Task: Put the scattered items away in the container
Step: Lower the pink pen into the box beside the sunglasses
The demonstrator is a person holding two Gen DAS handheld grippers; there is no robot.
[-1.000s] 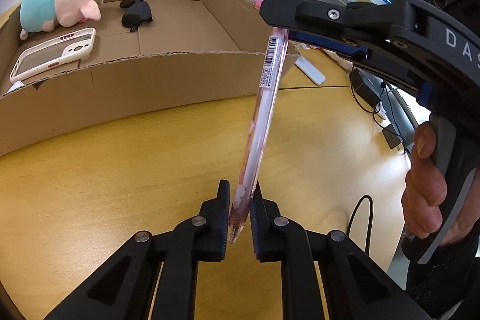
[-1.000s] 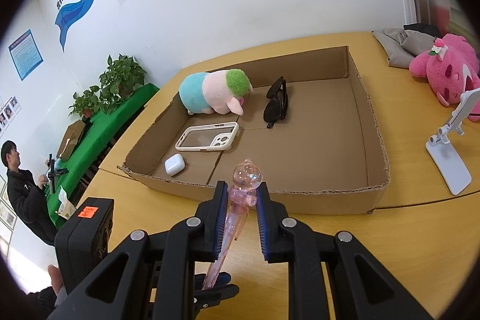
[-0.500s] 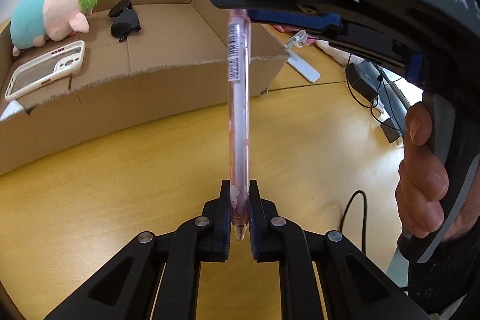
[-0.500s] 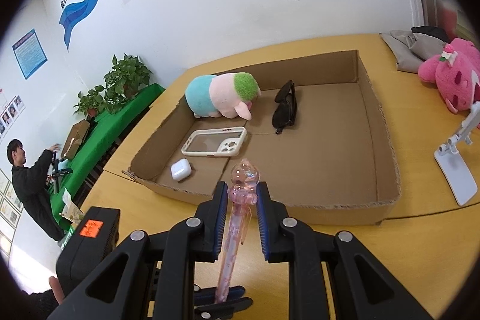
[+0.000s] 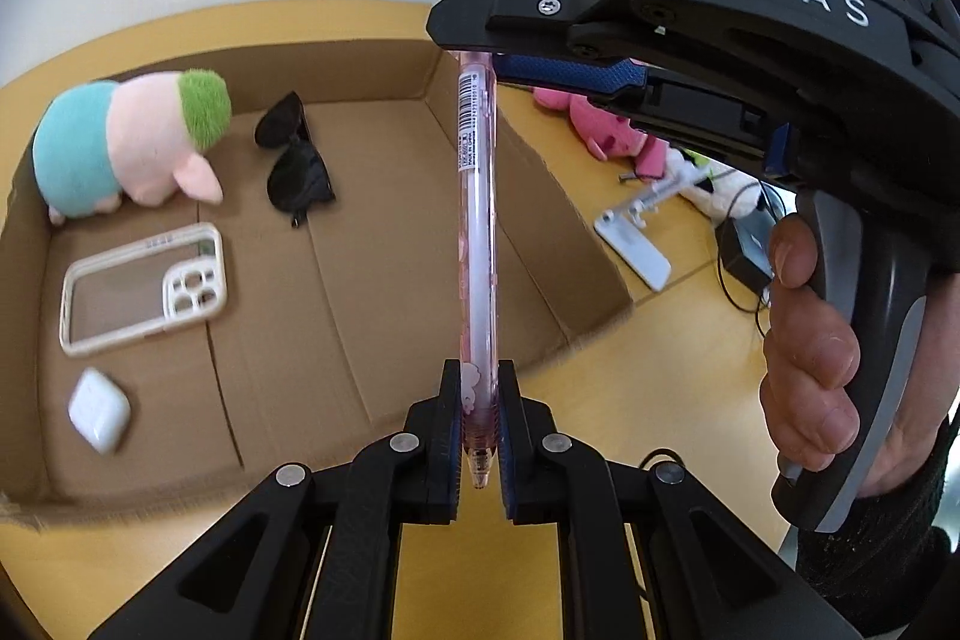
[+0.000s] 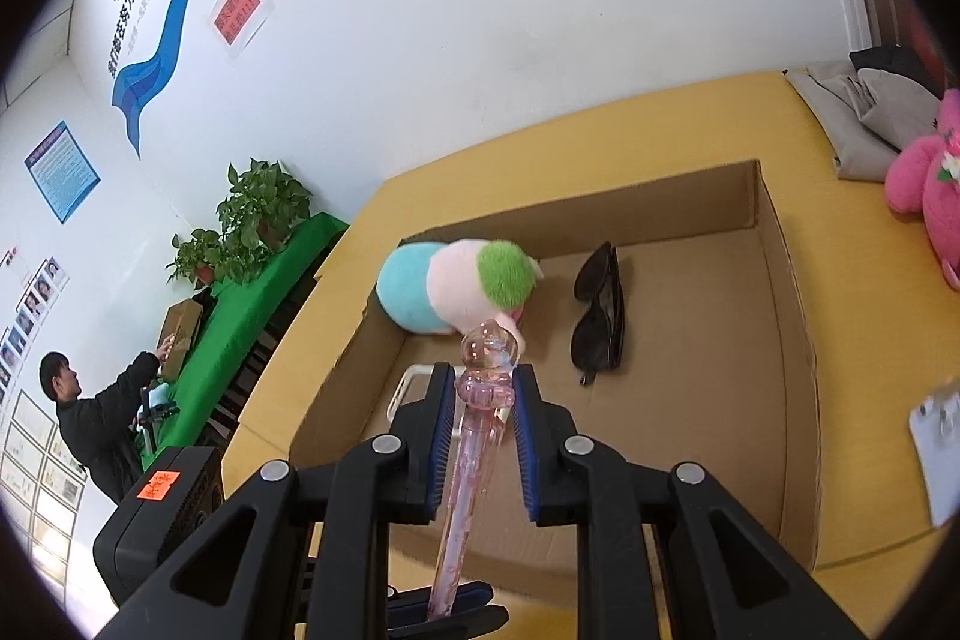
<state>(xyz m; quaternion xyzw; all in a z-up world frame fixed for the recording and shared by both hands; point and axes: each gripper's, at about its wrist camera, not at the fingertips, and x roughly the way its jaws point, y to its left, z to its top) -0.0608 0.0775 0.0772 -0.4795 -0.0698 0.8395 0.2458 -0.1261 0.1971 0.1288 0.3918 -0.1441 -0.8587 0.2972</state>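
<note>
A clear pink pen [image 5: 477, 220] is held at both ends above the cardboard box [image 5: 588, 244]. My left gripper [image 5: 478, 424] is shut on its tip end. My right gripper [image 6: 483, 400] is shut on its top end, just under the pink figure cap [image 6: 487, 349]; that gripper also shows in the left wrist view [image 5: 480, 22]. In the box lie a plush toy [image 5: 126, 148], black sunglasses [image 5: 294, 166], a phone case [image 5: 144, 286] and a white earbud case [image 5: 99, 415].
The box [image 6: 798, 316] stands on a yellow wooden table [image 5: 660, 358]. To its right are a white phone stand [image 5: 636, 244], a pink plush [image 6: 930, 196], folded grey cloth [image 6: 864, 124] and cables. A person stands by a green table at far left [image 6: 90, 412].
Both grippers have carried the pen forward and up, from in front of the box's near wall to above its inside. The pen has turned from tilted to upright in view.
</note>
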